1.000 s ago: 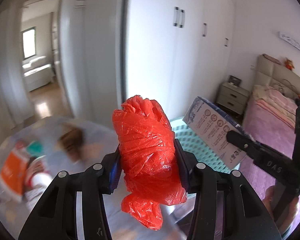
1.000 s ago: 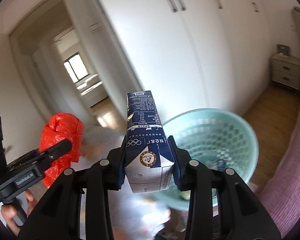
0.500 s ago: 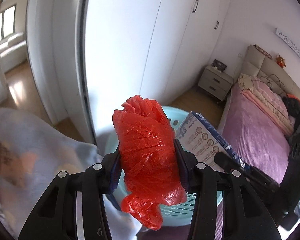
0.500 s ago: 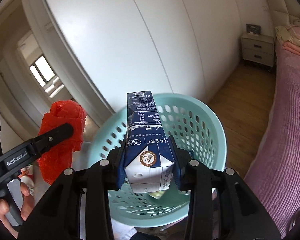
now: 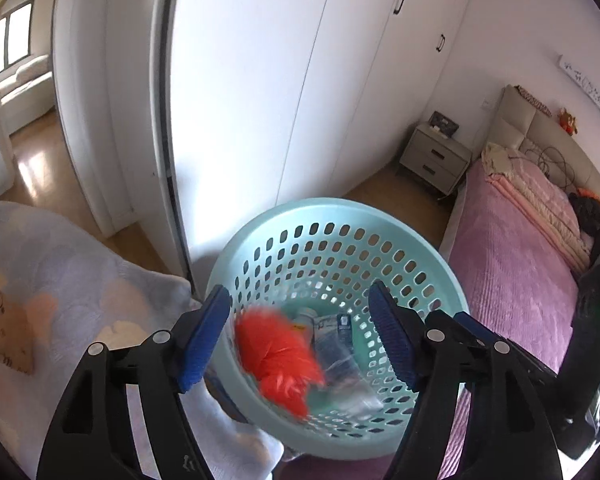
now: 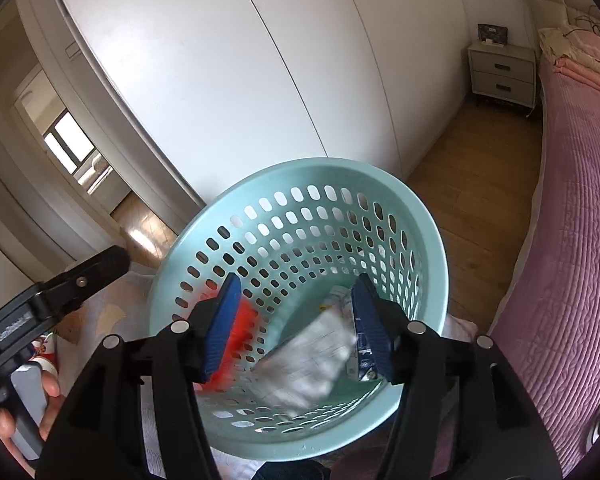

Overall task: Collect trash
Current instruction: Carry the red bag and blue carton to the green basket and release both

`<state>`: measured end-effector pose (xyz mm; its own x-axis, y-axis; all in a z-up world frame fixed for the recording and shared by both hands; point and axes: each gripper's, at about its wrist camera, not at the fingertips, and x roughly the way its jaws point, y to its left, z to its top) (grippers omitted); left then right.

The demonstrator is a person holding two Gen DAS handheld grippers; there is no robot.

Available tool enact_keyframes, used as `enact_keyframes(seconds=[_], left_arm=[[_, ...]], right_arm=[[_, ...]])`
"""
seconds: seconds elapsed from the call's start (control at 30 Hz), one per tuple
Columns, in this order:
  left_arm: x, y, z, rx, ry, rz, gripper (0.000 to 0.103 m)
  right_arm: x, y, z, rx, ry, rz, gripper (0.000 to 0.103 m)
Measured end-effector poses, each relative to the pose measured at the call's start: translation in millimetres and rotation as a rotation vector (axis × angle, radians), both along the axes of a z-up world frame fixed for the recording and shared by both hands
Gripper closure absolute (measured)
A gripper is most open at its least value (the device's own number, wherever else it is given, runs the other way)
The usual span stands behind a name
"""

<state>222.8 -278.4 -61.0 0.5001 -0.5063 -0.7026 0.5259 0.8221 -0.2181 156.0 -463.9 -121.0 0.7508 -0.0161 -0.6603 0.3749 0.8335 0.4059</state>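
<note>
Red bag [image 5: 280,356] + carton [image 6: 312,356] in basket [image 5: 340,208] — claws wide.

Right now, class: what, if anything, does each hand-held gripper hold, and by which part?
Nothing. Both have just opened: the left hand-held gripper has dropped the red bag, the right hand-held gripper the carton, into the basket.

Teal basket [image 5: 440,276] stands btwn pink bed [image 5: 512,280] & pale blanket [image 5: 76,272].

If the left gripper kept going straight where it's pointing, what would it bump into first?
Probably the red bag, blurred inside the basket. The left gripper has just been opening, its jaws apart with nothing pressed between them. Depth is hard to judge.
</note>
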Motion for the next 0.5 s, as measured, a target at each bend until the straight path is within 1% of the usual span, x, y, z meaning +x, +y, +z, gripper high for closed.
enact_keyframes(seconds=[0.07, 0.23, 0.4, 0.5], left_arm=[[-7, 10, 5, -0.014, -0.01, 0.005, 0.033], [-26, 40, 22, -0.063, -0.039, 0.023, 0.033], [-50, 82, 44, -0.129, -0.082, 0.06, 0.033], [-66, 118, 57, -0.156, -0.121, 0.094, 0.033]], right_arm=[[-3, 1, 4, -0.003, -0.006, 0.007, 0.048], [-11, 24, 26, -0.041, -0.039, 0.056, 0.048], [-19, 62, 54, -0.085, -0.089, 0.124, 0.048], [-24, 89, 69, -0.116, -0.127, 0.173, 0.048]])
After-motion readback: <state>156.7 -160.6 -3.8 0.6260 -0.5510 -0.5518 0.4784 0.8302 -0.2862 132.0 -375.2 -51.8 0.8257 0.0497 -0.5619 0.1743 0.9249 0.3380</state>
